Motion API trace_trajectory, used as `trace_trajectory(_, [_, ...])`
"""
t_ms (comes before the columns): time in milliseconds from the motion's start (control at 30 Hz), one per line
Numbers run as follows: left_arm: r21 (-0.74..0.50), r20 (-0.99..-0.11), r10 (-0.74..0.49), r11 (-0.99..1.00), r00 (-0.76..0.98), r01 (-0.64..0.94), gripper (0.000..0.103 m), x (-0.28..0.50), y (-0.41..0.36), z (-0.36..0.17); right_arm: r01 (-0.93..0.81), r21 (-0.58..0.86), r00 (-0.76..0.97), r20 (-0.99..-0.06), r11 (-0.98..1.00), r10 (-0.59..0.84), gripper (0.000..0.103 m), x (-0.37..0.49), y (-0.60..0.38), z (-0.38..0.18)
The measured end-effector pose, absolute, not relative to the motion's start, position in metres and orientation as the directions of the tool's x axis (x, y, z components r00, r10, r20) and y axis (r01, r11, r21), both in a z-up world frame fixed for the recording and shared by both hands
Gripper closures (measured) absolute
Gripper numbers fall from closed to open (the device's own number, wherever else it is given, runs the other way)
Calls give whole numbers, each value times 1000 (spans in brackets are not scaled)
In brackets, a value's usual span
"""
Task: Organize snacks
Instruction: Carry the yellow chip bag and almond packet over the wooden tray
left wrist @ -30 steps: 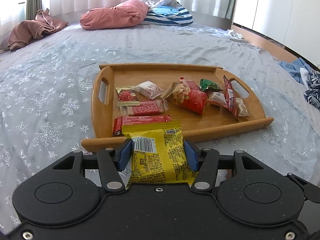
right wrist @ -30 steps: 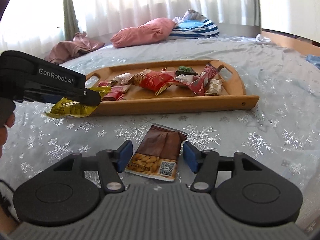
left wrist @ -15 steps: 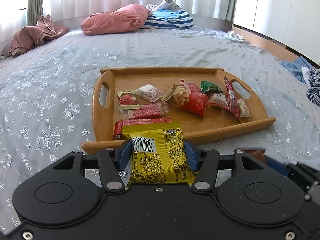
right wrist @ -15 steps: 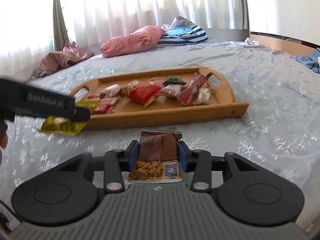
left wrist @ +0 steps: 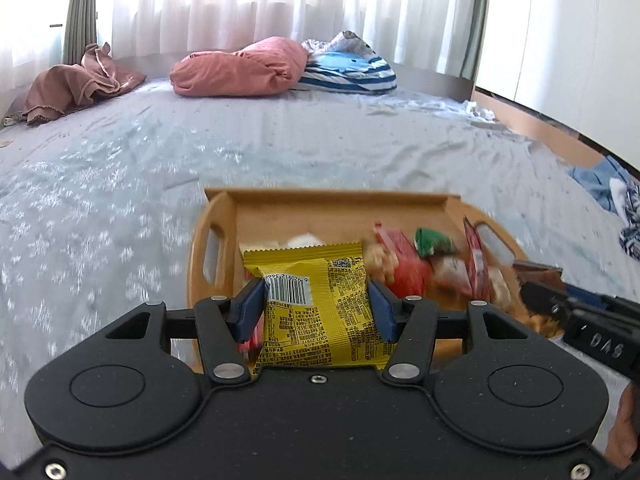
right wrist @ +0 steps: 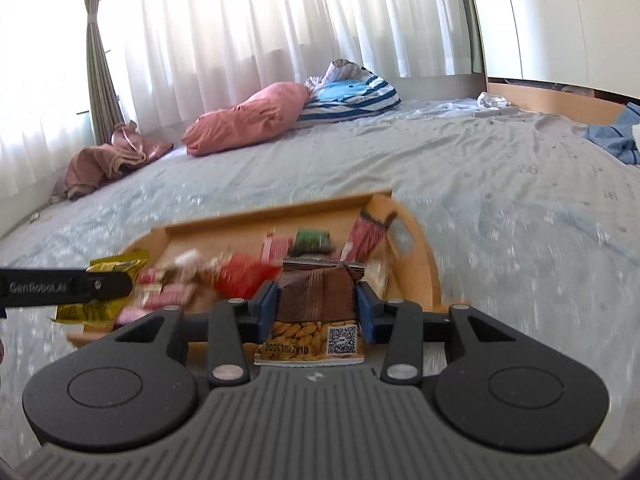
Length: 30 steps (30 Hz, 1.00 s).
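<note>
In the left wrist view my left gripper (left wrist: pixel 316 300) is shut on a yellow snack packet (left wrist: pixel 316 276), held above the near left part of a wooden tray (left wrist: pixel 340 200). Several snacks lie in the tray, among them a red packet (left wrist: pixel 408 272) and a green one (left wrist: pixel 434 242). My right gripper (right wrist: pixel 316 300) is shut on a brown peanut packet (right wrist: pixel 312 336), lifted over the tray's (right wrist: pixel 424 264) near right side. Each view shows the other gripper at its edge: the right gripper (left wrist: pixel 560 300) and the left gripper (right wrist: pixel 104 284) with the yellow packet (right wrist: pixel 120 262).
The tray rests on a bed with a grey snowflake sheet (left wrist: pixel 100 208). At the far end lie a pink pillow (left wrist: pixel 240 68), a blue striped pillow (left wrist: pixel 348 72) and a brown cloth (left wrist: pixel 80 88). Blue clothes (left wrist: pixel 612 184) lie at the right edge.
My right gripper shut on the brown packet that lay on the sheet and lifted it toward the tray. The left gripper carried the yellow packet forward over the tray's near edge.
</note>
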<state>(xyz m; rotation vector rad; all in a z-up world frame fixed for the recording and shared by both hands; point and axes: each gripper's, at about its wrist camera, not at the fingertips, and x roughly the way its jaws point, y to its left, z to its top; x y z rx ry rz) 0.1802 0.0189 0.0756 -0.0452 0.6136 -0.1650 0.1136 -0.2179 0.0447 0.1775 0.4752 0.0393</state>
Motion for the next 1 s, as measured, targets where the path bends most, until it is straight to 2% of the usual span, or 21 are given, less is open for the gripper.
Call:
trace_trajectory(133, [-94, -561, -167, 986, 811, 138, 50, 209, 22, 83, -31, 162, 897, -430, 986, 99, 57, 138, -227, 58])
trace_trajectory(333, [-135, -533, -189, 981, 825, 137, 50, 253, 26, 84, -98, 208, 872, -453, 973, 185, 57, 194, -240, 65])
trace_trajectory(467, [-120, -560, -154, 987, 814, 104, 50, 282, 26, 74, -74, 166, 849, -506, 983, 150, 57, 237, -245, 56])
trace_trajectory(600, [-97, -581, -130, 991, 804, 90, 50, 303, 25, 61, -44, 234, 813, -557, 971, 171, 57, 270, -254, 44])
trace_trajectory(833, [-81, -628, -110, 994, 770, 77, 50, 329, 18, 40, -69, 239, 788, -582, 969, 200, 56, 295, -243, 34])
trace_trajectory(1000, [-73, -643, -92, 996, 760, 59, 50, 344, 17, 33, -32, 159, 779, -614, 987, 124, 56, 319, -235, 29])
